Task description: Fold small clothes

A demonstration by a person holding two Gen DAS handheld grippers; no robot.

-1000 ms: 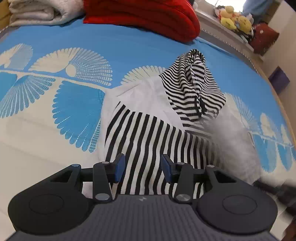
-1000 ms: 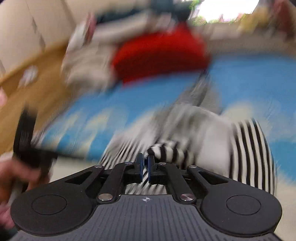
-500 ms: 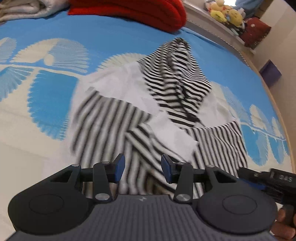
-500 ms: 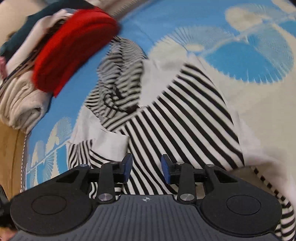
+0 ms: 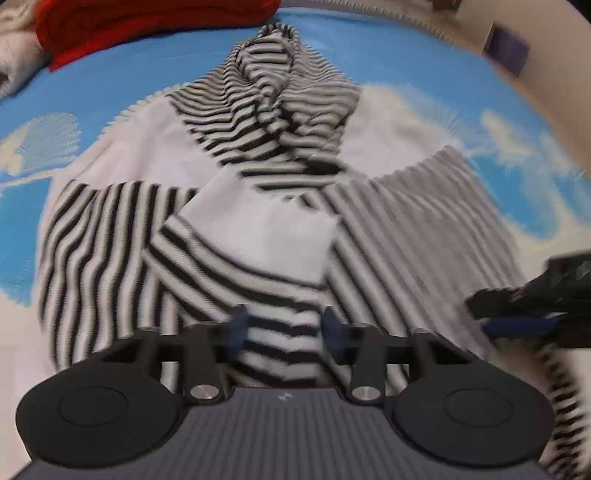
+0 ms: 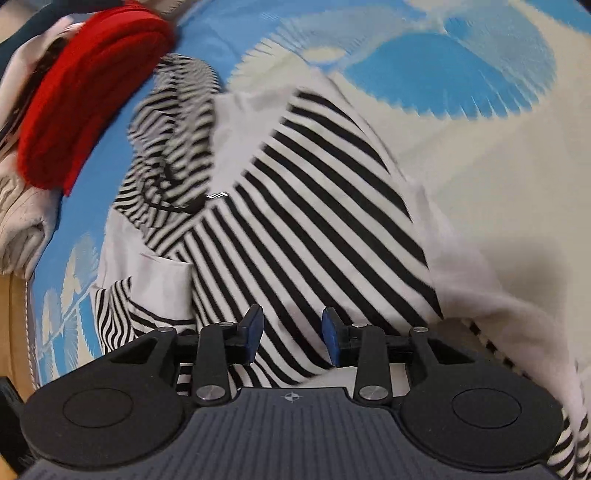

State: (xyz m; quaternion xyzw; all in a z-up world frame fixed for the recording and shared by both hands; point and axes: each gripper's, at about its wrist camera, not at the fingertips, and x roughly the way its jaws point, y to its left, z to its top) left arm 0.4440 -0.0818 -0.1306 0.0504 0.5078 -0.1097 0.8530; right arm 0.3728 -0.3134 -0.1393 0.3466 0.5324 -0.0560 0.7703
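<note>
While the striped top (image 5: 236, 206) lies spread on the blue-and-cream bedspread (image 5: 424, 48), its long axis runs from the near hem, under both grippers, to the hood (image 5: 280, 85) at the far end, which points toward the far edge of the bedspread. A folded red garment (image 5: 147, 22) sits beyond the hood near that far edge.

The left gripper (image 5: 282, 328) is released: its blue pads stand apart with nothing between them. It hangs over the near-left part of the top, directly above a sleeve (image 5: 258, 273) that already lies folded across the body. The sleeve cuff is just ahead of the pads.

The right gripper (image 6: 291, 330) is likewise released, pads apart and empty. It hangs over the near-right part of the body, with the broad stripes running diagonally away from it toward the hood (image 6: 173, 122). In the left wrist view the right gripper (image 5: 524, 295) appears at the right edge of the top, blurred. The right side panel lies unfolded beside it.

Judgement: the coming move turns on the unfolded right side. The right gripper is the nearer one to that edge, and the fold line should run parallel to the hem-to-hood axis. Whether either set of pads touches the cloth cannot be told.
</note>
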